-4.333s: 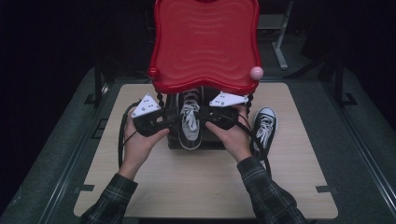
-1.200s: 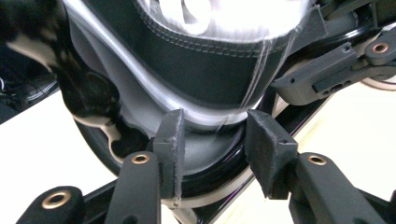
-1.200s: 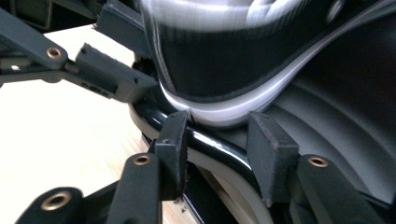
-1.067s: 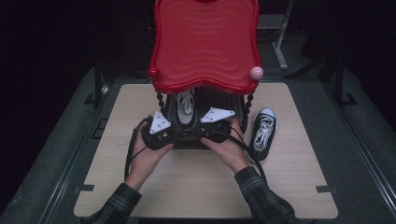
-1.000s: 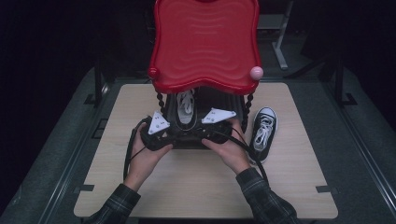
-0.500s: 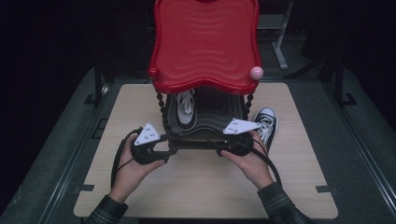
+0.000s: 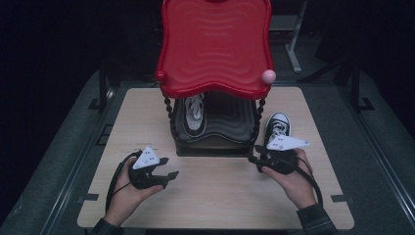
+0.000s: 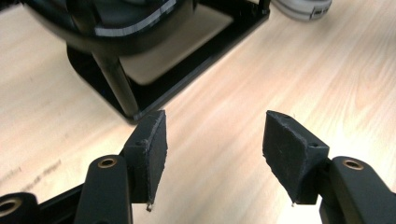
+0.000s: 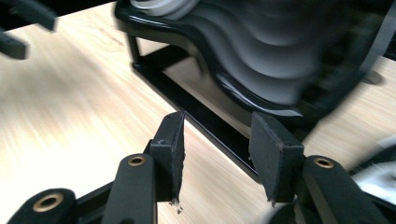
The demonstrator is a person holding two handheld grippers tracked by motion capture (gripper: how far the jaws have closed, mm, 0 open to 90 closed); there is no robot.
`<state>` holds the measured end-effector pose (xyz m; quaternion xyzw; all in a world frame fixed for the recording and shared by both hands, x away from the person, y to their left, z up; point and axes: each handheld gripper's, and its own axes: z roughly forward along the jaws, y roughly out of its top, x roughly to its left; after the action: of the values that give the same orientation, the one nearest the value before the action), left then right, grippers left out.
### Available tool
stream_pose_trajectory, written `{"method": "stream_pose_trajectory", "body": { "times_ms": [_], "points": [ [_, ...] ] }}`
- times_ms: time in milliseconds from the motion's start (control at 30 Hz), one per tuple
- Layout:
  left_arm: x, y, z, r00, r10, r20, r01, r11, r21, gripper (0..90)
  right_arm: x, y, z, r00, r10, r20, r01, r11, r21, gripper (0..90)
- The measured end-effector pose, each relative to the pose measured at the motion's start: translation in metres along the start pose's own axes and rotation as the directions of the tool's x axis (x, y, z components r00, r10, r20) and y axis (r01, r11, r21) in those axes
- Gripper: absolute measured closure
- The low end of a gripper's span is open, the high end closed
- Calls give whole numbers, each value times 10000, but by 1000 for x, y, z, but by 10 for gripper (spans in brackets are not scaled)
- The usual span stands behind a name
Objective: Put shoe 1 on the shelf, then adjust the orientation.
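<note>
We see left gripper (image 7: 169, 168), right gripper (image 7: 254, 153): matte black jaws open, empty; left's just widened; glossy wavy rack (image 7: 215, 132), pale wood-grain counter (image 7: 215, 196).

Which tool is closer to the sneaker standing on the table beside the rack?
Right. The right tool sits just in front of that sneaker; the left tool is across the table, beyond the rack.

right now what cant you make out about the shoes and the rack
- Shoe on the lower shelf: high view, its far end hidden under the red top tray.
- Shoe on the table: high view, its near end hidden behind the right gripper.
- Black shelf: right gripper view, blurred by motion.
</note>
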<state>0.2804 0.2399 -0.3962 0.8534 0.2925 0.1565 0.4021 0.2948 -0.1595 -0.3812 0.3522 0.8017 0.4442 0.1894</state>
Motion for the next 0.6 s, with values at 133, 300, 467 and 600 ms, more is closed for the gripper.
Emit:
{"method": "stream_pose_trajectory", "body": {
  "times_ms": [133,300,467,600],
  "points": [
    [0,-13,0,10000,-62,53,61,9994,345,386,-16,-5,-11,9980,476,405,-478,9988,36,542],
    [4,-30,4,9997,-236,49,231,9961,855,370,-44,-10,-20,9854,1128,1277,-1134,9935,-24,527],
    [6,-37,8,9995,-328,27,323,9925,1178,362,-70,-15,-22,9643,1652,2070,-1695,9855,33,527],
    [5,-38,12,9996,-265,97,250,9910,1316,361,-92,-18,-16,9453,2004,2575,-2095,9778,79,529]
  ]
}}
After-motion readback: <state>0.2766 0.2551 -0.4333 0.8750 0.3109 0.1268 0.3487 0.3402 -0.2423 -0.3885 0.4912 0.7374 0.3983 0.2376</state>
